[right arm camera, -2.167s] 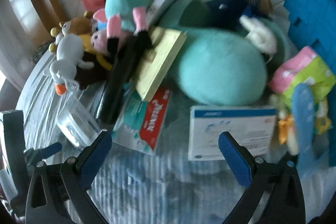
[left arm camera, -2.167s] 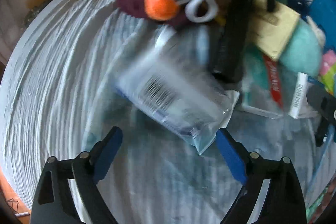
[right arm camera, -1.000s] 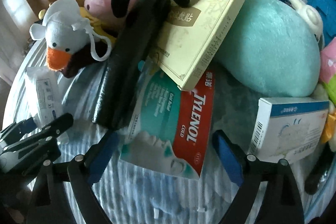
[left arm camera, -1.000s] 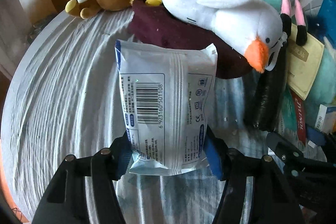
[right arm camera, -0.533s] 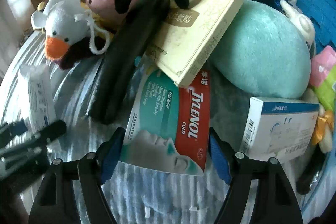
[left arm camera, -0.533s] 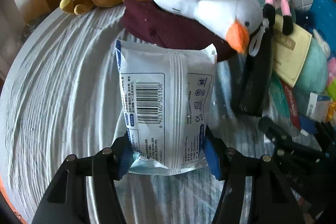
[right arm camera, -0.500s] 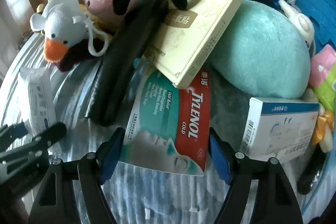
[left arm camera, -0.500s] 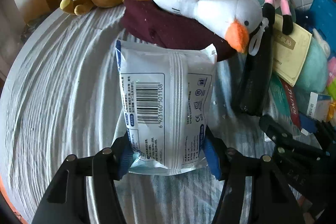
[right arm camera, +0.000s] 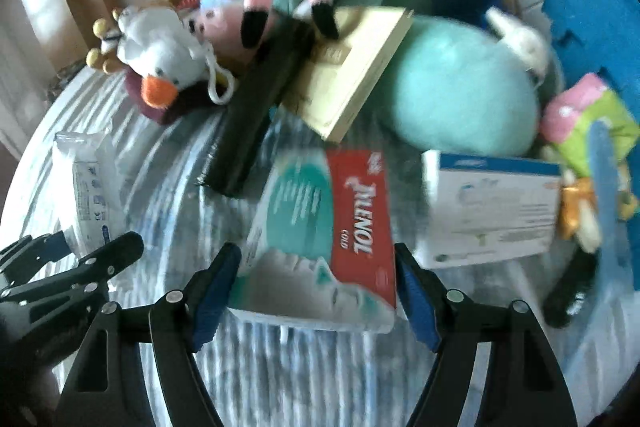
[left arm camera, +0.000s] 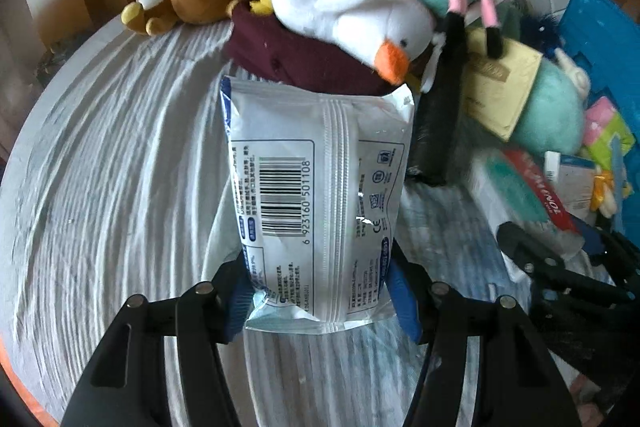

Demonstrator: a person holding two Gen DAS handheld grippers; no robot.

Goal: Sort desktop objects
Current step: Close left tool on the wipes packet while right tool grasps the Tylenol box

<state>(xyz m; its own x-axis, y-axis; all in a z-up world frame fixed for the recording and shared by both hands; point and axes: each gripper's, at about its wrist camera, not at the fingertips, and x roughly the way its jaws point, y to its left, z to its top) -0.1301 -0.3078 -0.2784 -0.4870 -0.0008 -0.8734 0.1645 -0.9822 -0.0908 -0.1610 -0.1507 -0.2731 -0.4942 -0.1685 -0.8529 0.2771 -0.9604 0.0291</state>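
L gripper (left arm camera: 320,291) pinches white pouch (left arm camera: 316,187) by lower edge, frame centre; R gripper (right arm camera: 316,291) clamps Tylenol box (right arm camera: 320,227), both apparently lifted for sorting.

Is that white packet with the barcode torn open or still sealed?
Seemingly sealed: the white packet, clamped in the left tongs, shows intact crimped edges top and bottom, with no tear visible.

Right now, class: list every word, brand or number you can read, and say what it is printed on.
"6 923160 501108": under the barcode on the white pouch.
"CE": same pouch, right side.
"TYLENOL COLD": red band of the Tylenol box.
Pouch fine print, yellow box and white-blue box: too small or blurred.
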